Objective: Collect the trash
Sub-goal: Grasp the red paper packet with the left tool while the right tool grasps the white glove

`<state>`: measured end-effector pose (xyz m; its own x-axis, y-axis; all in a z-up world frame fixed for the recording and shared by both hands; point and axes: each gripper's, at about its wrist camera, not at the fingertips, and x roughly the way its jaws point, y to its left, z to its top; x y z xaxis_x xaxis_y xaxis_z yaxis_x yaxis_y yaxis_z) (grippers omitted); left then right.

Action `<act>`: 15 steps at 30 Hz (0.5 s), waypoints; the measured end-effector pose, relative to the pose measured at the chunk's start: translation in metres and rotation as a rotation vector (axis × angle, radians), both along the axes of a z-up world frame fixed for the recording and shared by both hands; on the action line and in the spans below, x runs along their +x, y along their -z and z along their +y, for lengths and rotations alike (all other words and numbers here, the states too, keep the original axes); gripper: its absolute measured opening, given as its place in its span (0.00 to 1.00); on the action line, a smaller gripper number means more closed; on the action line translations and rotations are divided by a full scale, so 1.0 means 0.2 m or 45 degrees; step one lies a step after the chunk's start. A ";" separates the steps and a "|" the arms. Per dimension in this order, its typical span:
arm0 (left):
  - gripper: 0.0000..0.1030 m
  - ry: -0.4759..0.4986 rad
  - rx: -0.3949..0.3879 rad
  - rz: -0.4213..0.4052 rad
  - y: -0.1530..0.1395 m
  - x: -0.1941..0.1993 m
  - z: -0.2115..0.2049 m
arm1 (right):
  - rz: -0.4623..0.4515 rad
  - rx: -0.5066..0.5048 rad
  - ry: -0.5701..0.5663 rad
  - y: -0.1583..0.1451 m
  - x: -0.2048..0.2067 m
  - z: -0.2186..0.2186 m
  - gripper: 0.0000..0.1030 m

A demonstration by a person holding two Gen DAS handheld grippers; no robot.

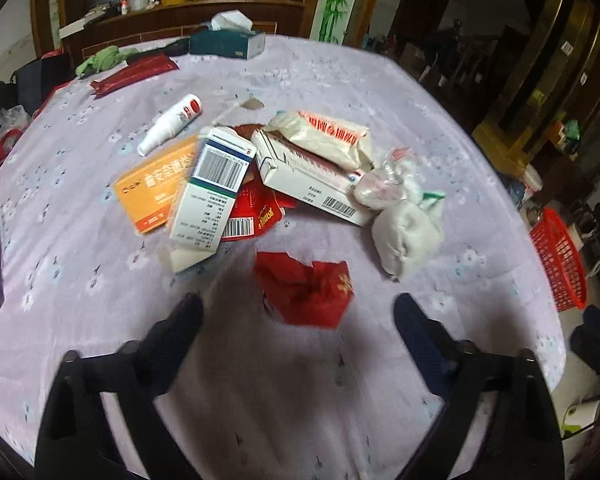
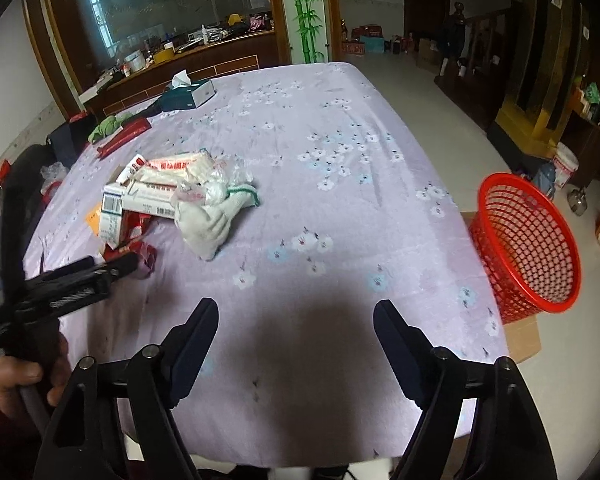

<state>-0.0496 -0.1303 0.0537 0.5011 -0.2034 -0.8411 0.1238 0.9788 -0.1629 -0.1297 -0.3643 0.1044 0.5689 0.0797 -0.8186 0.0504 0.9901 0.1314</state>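
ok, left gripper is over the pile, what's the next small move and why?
Probably ease the left gripper forward and down, then close on the crumpled red wrapper. Its jaws stand open and empty, and the wrapper lies just ahead between them, apart from the boxes. The right gripper is open over bare cloth, nearer the red basket.

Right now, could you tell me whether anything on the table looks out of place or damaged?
Yes. The trash lies in a loose heap: boxes overlapping at angles, a white bottle on its side, and a crumpled red wrapper apart from the pile. The red basket beside the table looks tilted.
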 end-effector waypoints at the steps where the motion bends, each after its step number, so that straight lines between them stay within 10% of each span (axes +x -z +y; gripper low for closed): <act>1: 0.75 0.010 0.006 0.011 0.01 0.02 -0.01 | 0.005 0.019 -0.007 0.00 0.02 0.00 0.80; 5: 0.38 0.056 -0.004 0.064 0.05 0.07 -0.02 | 0.037 0.106 -0.057 0.02 0.12 0.05 0.79; 15: 0.37 0.138 -0.027 -0.032 -0.03 -0.06 0.08 | 0.117 0.317 -0.084 0.14 0.46 0.24 0.64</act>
<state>-0.0622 -0.1138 0.0594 0.4957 -0.2754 -0.8236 0.2332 0.9558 -0.1792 -0.0386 -0.3167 0.0768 0.4802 0.3192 -0.8170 0.0100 0.9294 0.3689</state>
